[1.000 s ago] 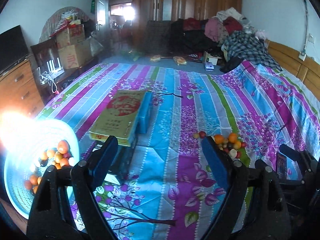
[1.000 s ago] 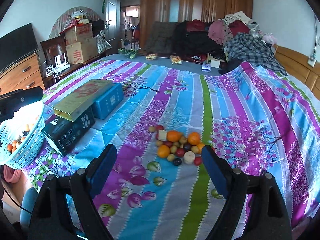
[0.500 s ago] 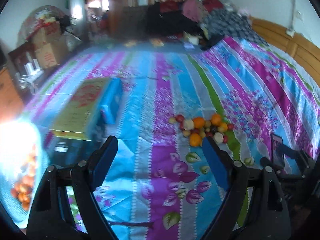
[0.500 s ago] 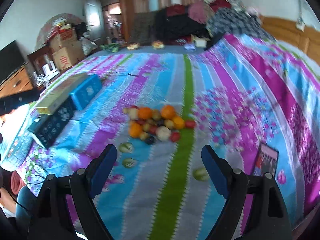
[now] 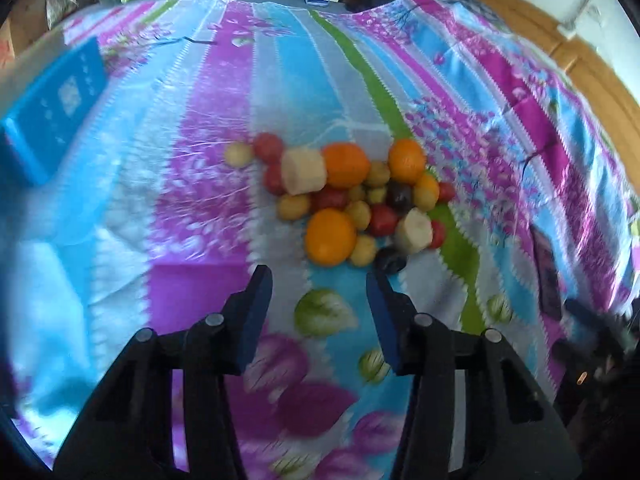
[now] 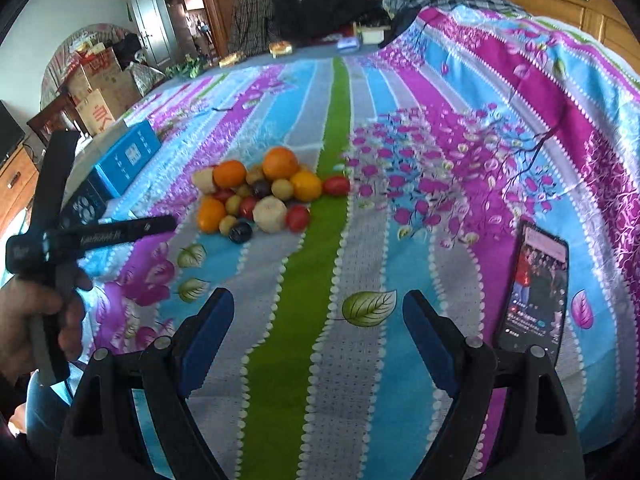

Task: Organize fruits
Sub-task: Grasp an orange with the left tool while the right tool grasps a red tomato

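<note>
A pile of small fruits (image 5: 352, 196) lies on the striped bedspread: oranges, red and yellow small fruits, dark plums and pale cut chunks. The nearest orange (image 5: 330, 236) sits just beyond my left gripper (image 5: 319, 284), whose jaws are closing with nothing between them. The same pile of fruits (image 6: 264, 192) shows in the right wrist view, farther off and to the left. My right gripper (image 6: 316, 308) hangs wide open over the bedspread, empty. A hand (image 6: 28, 316) at the left edge holds the left tool's handle.
A phone (image 6: 536, 284) with a lit screen lies on the bedspread to the right. A blue box (image 6: 128, 156) and a dark box (image 6: 82, 208) lie left of the pile. Clothes and cartons stand at the far end of the room; a wooden bed frame (image 6: 560, 4) runs along the right.
Both grippers dropped toward the bed and tilted down. The left one swung right from the basket to just short of the fruit pile, and its jaws narrowed. The right stayed wide.
</note>
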{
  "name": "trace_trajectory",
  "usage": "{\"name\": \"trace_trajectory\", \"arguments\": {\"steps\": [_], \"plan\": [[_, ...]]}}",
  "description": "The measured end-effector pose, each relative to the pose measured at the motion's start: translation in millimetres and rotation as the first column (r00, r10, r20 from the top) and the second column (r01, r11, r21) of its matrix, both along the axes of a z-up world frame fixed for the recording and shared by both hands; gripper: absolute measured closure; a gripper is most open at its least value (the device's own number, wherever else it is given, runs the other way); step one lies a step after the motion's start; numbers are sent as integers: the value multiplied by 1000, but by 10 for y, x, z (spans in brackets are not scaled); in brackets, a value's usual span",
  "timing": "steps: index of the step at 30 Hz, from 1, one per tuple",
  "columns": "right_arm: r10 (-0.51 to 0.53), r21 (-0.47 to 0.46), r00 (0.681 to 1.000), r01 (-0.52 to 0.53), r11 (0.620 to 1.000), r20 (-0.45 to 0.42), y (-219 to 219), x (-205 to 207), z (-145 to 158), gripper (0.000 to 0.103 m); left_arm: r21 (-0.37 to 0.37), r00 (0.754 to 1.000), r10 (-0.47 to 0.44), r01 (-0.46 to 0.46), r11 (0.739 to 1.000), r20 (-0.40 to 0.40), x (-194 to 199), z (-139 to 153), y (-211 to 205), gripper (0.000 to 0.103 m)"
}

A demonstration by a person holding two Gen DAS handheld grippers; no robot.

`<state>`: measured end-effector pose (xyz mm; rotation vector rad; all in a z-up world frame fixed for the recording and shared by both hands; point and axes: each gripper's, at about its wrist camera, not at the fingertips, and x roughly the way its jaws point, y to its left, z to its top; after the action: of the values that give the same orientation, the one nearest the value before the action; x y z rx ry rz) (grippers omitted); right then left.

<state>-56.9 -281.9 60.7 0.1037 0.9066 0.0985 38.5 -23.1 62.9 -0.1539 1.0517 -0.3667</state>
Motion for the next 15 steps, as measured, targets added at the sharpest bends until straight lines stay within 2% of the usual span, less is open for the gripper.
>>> {"name": "trace_trajectory", "arguments": {"steps": [3,6,10,13,15], "plan": [[-7,-5,1000,7,1000,-24,-24,64,-90,14,-40,1000,7,-7,999,-6,112,-96,-92,54],[-10,-4,999,10,1000,-38,-51,125,-146,14,-29,1000,8,-8,1000,-13,215,-200,-145,54],[-7,0,999,7,1000,-43,-81,182,-192,15,-62,999,23,-26,998,-39,298,-333,-114,54],[2,11,999,-1,1000,-54,-85,217,-234,21,-86,999,22,-25,996,-32,326,-385,-94,54],[7,22,998,-6,1000,-61,-88,229,-255,27,-117,999,20,-24,993,-34,353,-387,-72,67]]}}
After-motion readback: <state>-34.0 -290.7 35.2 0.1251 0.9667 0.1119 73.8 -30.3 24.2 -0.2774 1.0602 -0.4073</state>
